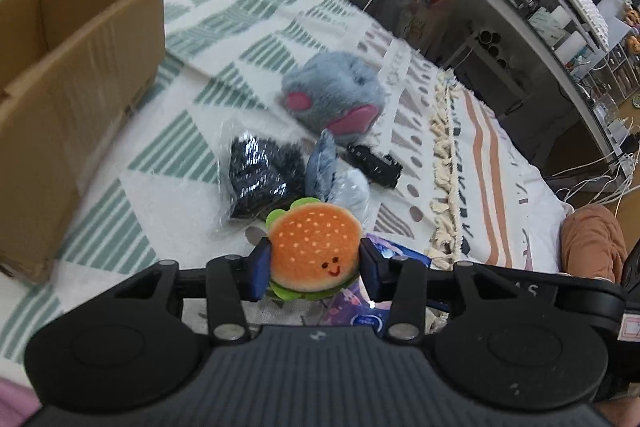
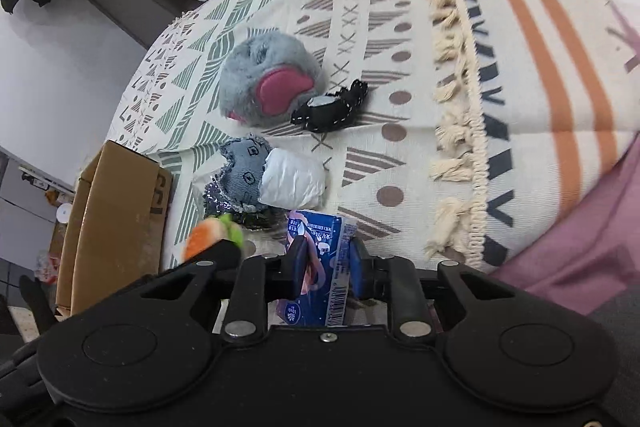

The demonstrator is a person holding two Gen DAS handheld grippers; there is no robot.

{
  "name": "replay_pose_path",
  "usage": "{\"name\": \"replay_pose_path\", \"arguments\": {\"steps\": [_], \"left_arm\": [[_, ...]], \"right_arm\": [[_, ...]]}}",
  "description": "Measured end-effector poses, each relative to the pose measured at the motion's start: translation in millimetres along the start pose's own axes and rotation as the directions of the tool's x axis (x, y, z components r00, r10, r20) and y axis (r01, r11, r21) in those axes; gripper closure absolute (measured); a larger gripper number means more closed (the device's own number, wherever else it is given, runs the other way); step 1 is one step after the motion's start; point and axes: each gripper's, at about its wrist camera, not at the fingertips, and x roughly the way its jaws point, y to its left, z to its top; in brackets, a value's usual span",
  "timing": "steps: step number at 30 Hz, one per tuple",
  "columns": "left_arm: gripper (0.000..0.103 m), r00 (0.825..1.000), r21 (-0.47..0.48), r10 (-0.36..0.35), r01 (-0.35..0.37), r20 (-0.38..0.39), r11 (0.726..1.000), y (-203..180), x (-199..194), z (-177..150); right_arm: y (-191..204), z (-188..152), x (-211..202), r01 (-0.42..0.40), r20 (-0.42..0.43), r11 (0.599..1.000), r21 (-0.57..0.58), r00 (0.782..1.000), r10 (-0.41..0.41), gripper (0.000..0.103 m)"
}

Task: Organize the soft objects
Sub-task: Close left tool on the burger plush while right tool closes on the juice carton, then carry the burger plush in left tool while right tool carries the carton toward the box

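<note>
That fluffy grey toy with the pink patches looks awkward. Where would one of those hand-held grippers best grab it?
Probably from above, across the rounded grey body, squeezing the fur on its two sides. The grey toy is a plump ball lying on the blanket with no handle or thin limb showing, so the soft bulk is the surest hold. Come in on the side away from the small black toy, which lies against it.

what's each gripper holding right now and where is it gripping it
The left gripper pinches the burger plush by its two sides. The right gripper clamps the blue packet across its sides, near the middle.
</note>
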Motion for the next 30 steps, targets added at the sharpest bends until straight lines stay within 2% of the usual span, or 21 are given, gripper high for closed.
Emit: {"name": "replay_pose_path", "arguments": {"steps": [10, 16, 30], "left_arm": [[0.059, 0.993, 0.039, 0.023, -0.028, 0.112, 0.999, -1.8, -61.7, 3.2], [0.059, 0.98, 0.037, 0.019, -0.027, 0.197, 0.999, 5.8, -97.3, 10.1], [0.059, 0.95, 0.004, 0.034, -0.038, 0.312, 0.999, 44.6, -151.2, 14.0]], "right_arm": [[31.9, -5.4, -43.5, -0.008, 0.093, 0.998, -0.058, 0.996, 0.013, 0.081], [57.7, -9.3, -66.4, -0.019, 0.141, 0.994, -0.109, 0.989, 0.035, 0.081], [122.3, -28.1, -89.8, -0.048, 0.199, 0.981, -0.189, 0.976, 0.086, 0.081]]}}
